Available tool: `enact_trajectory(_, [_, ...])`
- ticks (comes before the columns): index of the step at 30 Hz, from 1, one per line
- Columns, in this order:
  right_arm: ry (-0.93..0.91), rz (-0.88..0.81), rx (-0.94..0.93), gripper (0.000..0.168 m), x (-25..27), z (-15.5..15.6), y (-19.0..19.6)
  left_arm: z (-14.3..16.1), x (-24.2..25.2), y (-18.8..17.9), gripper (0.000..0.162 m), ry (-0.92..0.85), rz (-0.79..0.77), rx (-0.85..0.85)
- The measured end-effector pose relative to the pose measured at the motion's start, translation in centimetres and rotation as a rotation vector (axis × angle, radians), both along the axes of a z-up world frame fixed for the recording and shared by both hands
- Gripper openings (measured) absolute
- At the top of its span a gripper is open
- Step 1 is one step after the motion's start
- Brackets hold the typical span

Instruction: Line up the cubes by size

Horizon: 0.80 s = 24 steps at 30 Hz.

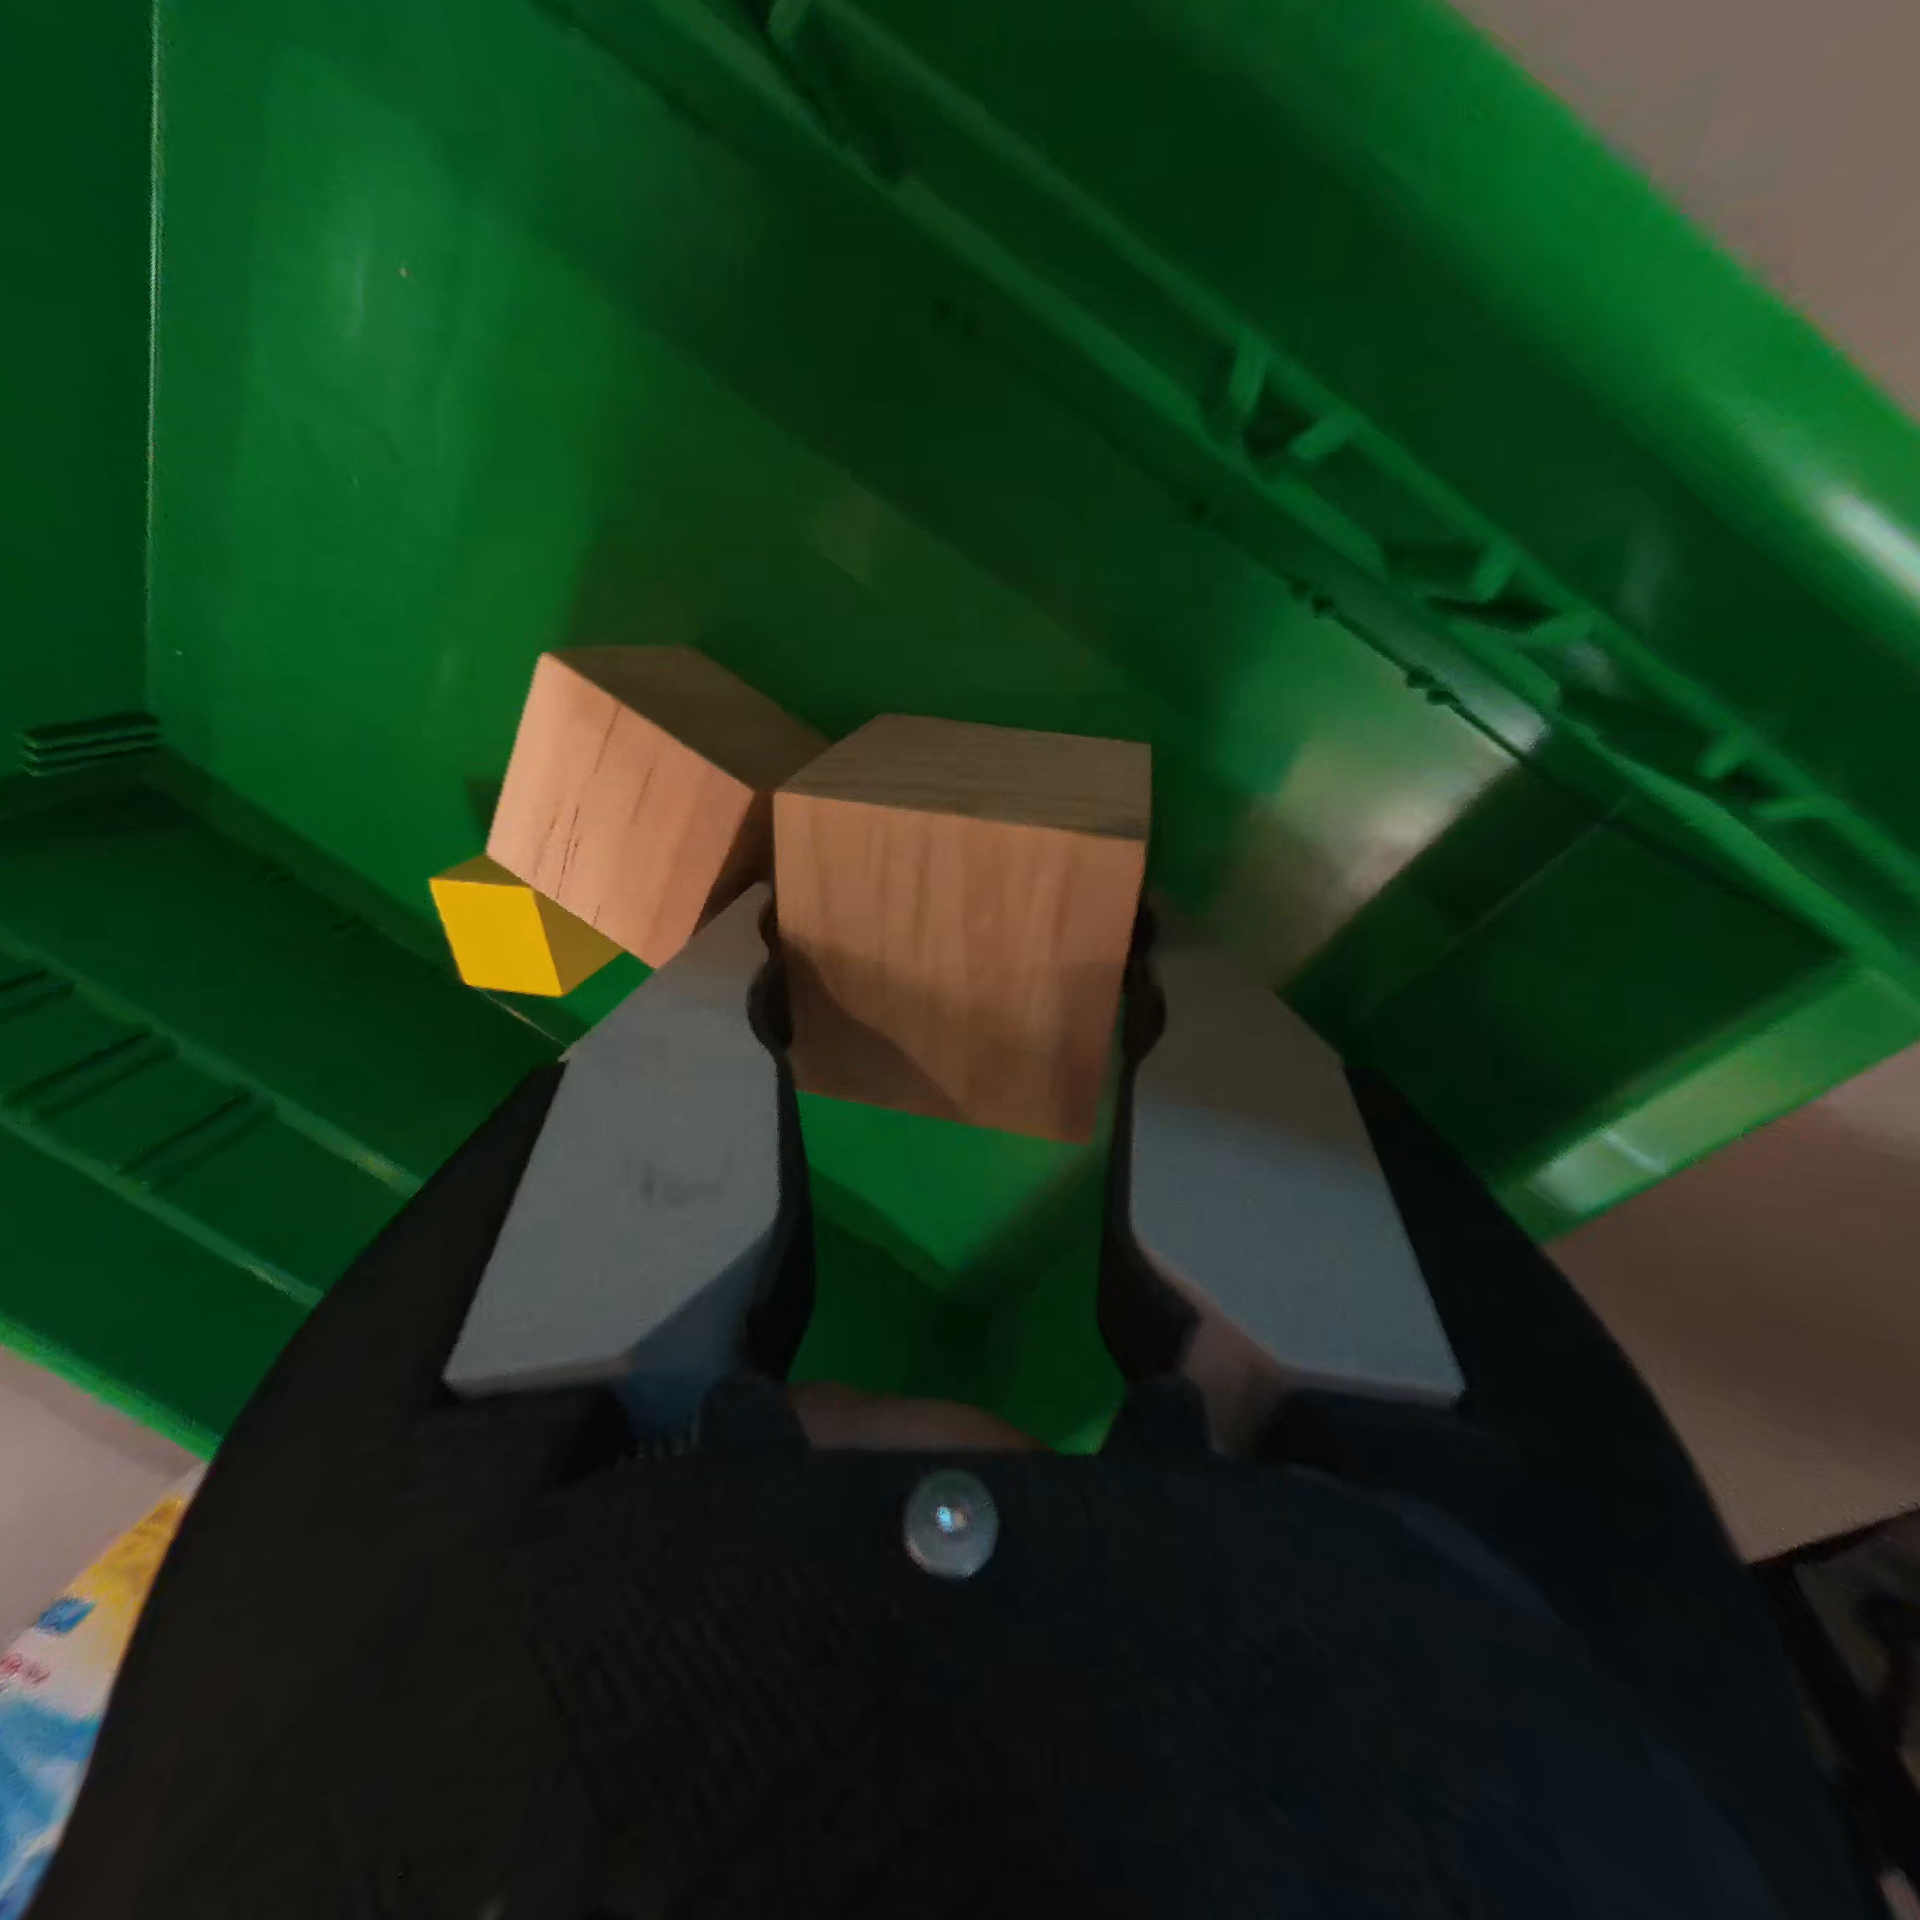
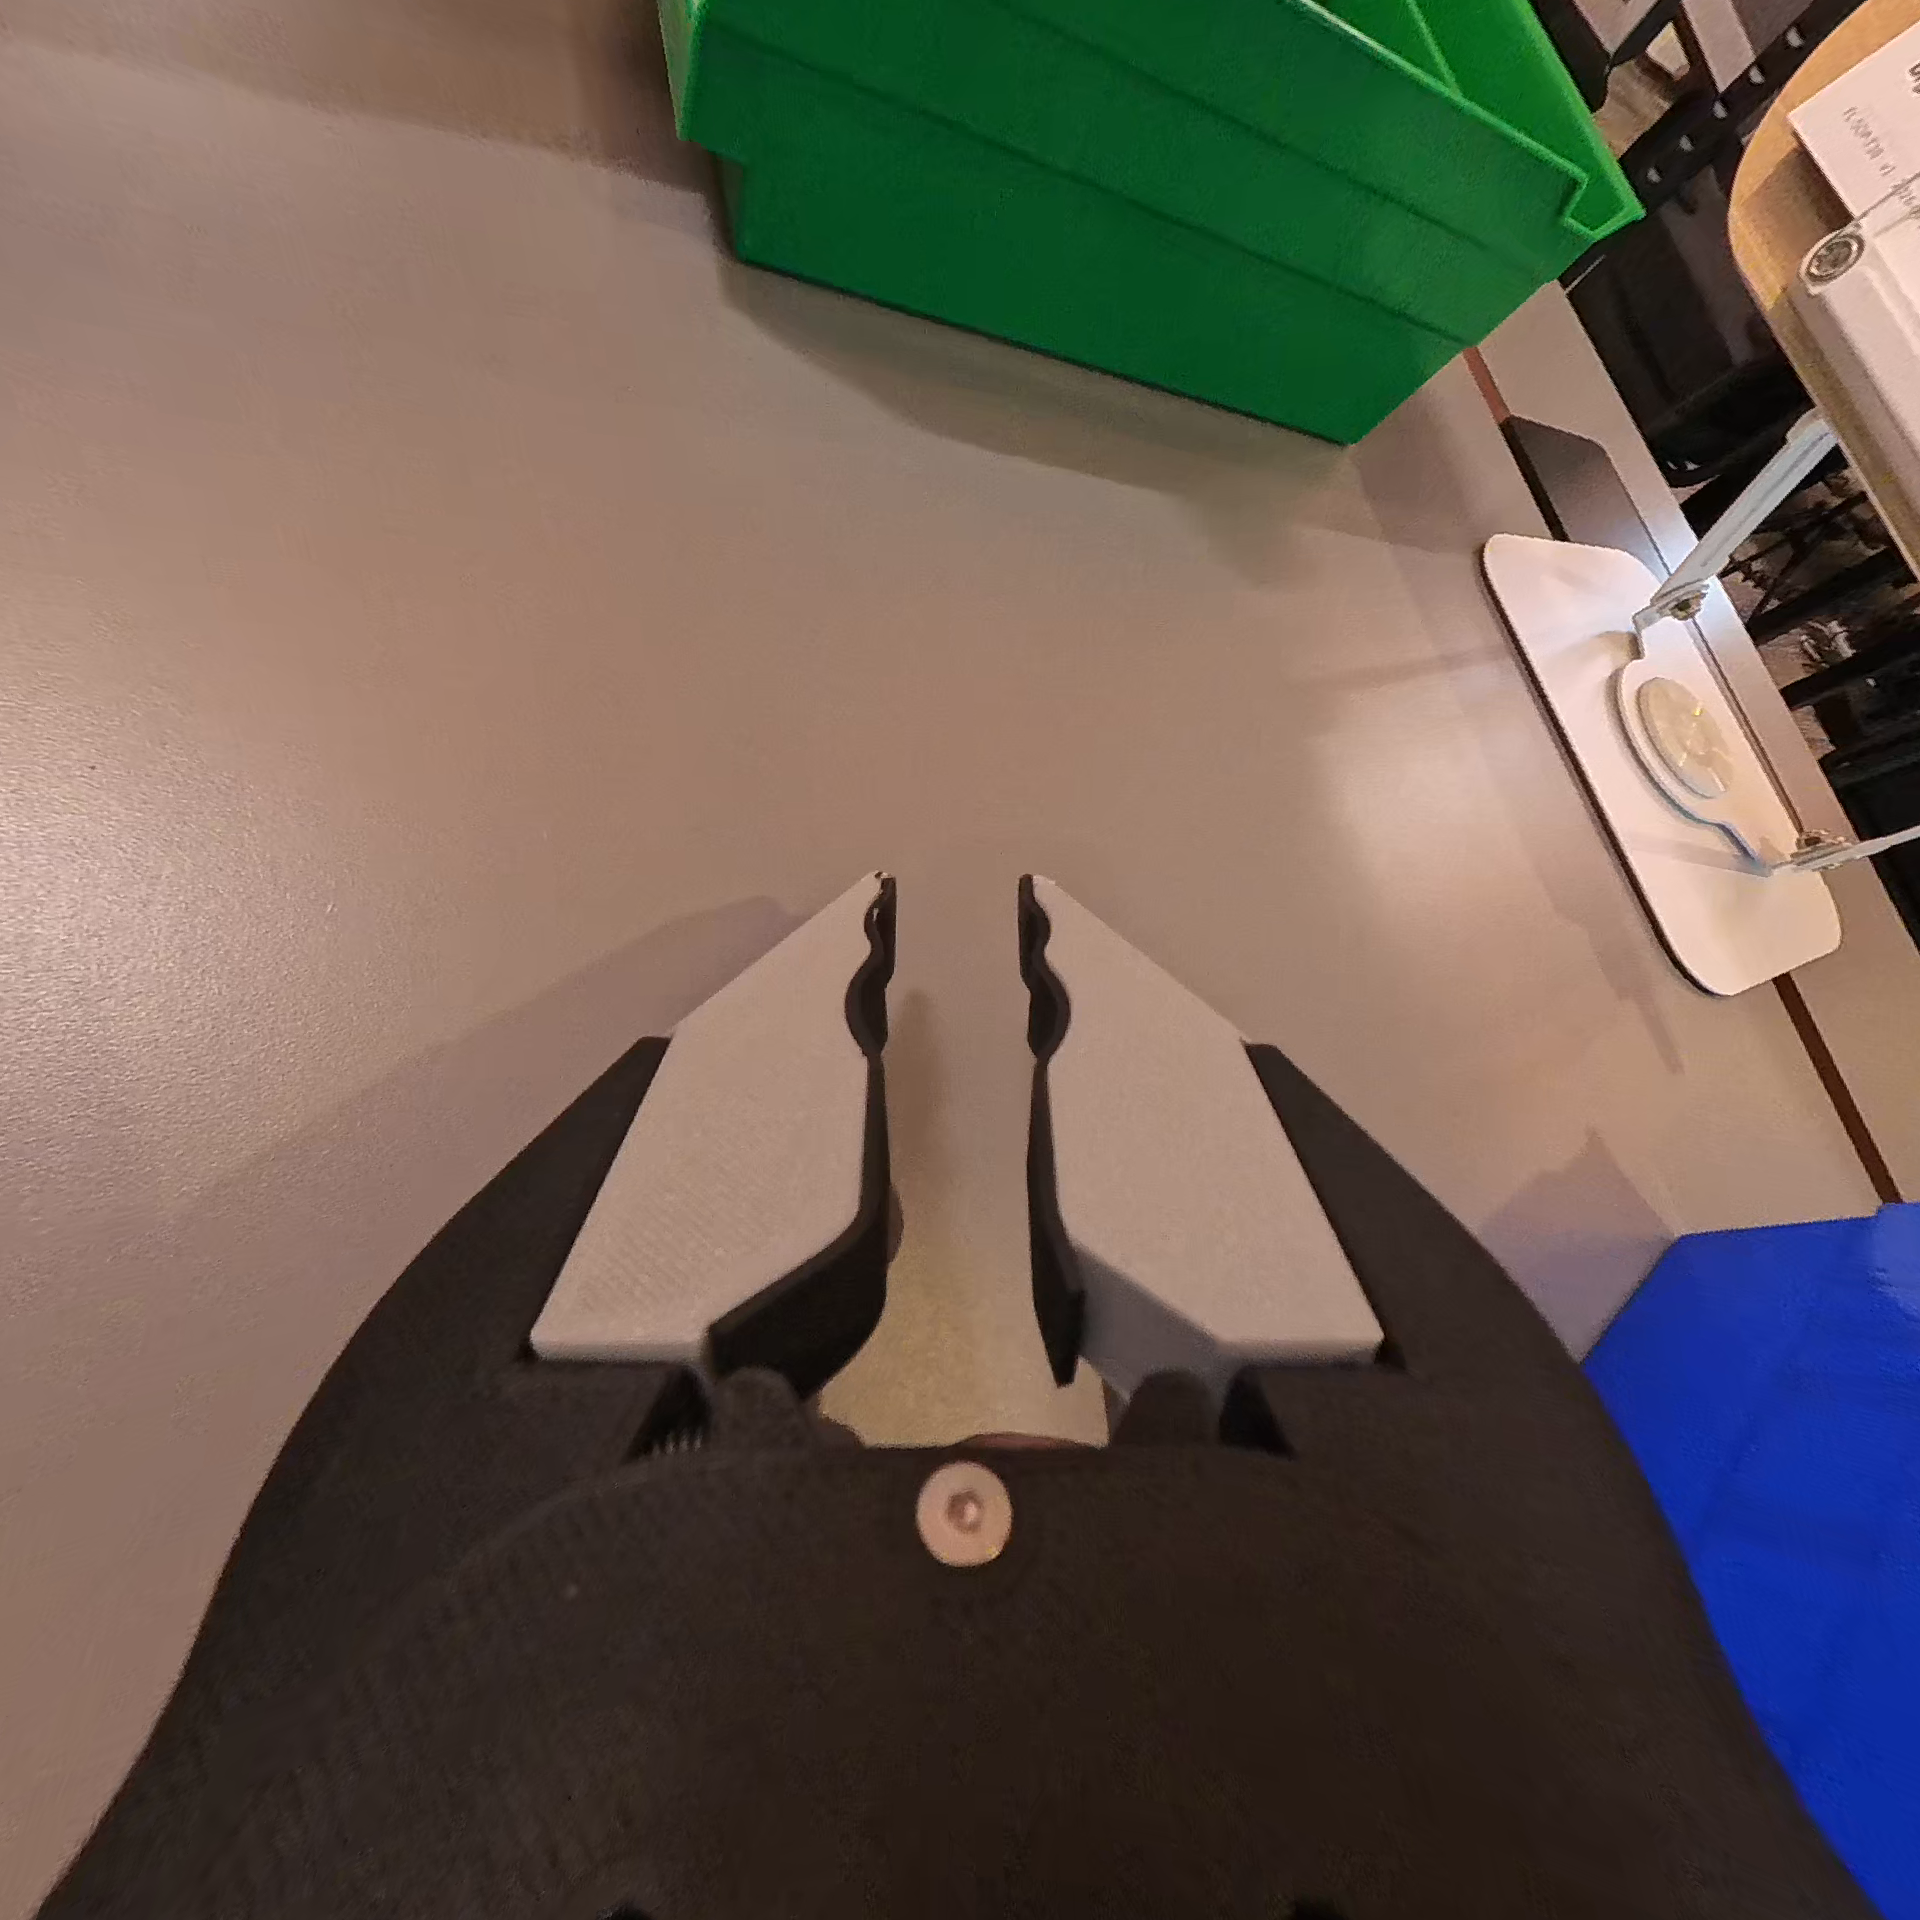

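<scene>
In the left wrist view my left gripper [image 1: 954,925] is inside a green bin [image 1: 416,468] and is shut on a plain wooden cube [image 1: 956,914], held between both pads. A second wooden cube [image 1: 634,790] sits just behind and to the left, tilted. A small yellow cube [image 1: 509,935] lies at its lower left corner, touching it. In the right wrist view my right gripper [image 2: 956,904] hovers over the bare grey table [image 2: 520,623], jaws a little apart with nothing between them. No cubes show in that view.
The green bin [image 2: 1091,208] stands at the far side of the table. A white stand base with a metal arm [image 2: 1662,769] is at the right edge. A blue object [image 2: 1787,1507] is at the near right. A colourful packet [image 1: 62,1683] lies at the lower left.
</scene>
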State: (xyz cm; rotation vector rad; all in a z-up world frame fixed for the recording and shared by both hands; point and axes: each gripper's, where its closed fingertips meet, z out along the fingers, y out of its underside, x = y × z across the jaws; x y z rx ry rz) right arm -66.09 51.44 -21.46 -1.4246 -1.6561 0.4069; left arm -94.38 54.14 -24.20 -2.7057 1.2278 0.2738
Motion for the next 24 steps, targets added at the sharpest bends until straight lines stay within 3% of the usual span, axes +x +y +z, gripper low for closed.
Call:
enact_trajectory(5, [0.0, 0.002, 0.013, 0.02, 0.0, 0.1, -0.1, -0.1, -0.2, 0.1, 0.063, 0.082, -0.018, -0.063])
enact_trajectory(8, [0.009, 0.001, 0.014, 0.02, 0.1, 0.4, 0.0, 0.4, -1.2, 0.5, 0.063, 0.114, 0.023, -0.011])
enact_trajectory(14, [0.031, 0.006, -0.033, 0.02, 0.2, 0.7, -0.3, 6.3, -0.6, -0.6, 0.063, -0.287, 0.126, 0.275])
enact_trajectory(17, [0.092, 0.08, -0.261, 0.024, -0.4, 1.1, -2.2, 11.9, 0.8, -1.5, 0.063, -0.518, 0.04, 0.626])
enact_trajectory(19, [0.153, 0.155, -0.53, 0.043, -1.0, 2.1, -4.0, 15.1, 3.9, -3.7, 0.063, -0.638, -0.117, 0.834])
enact_trajectory(21, [0.275, 0.235, -0.781, 0.047, -1.8, 4.7, -5.4, 16.1, 7.9, -5.7, 0.062, -0.649, -0.256, 0.952])
enact_trajectory(24, [0.431, 0.379, -1.062, 0.068, -2.9, 9.7, -7.6, 15.9, 15.1, -7.4, 0.062, -0.603, -0.453, 1.088])
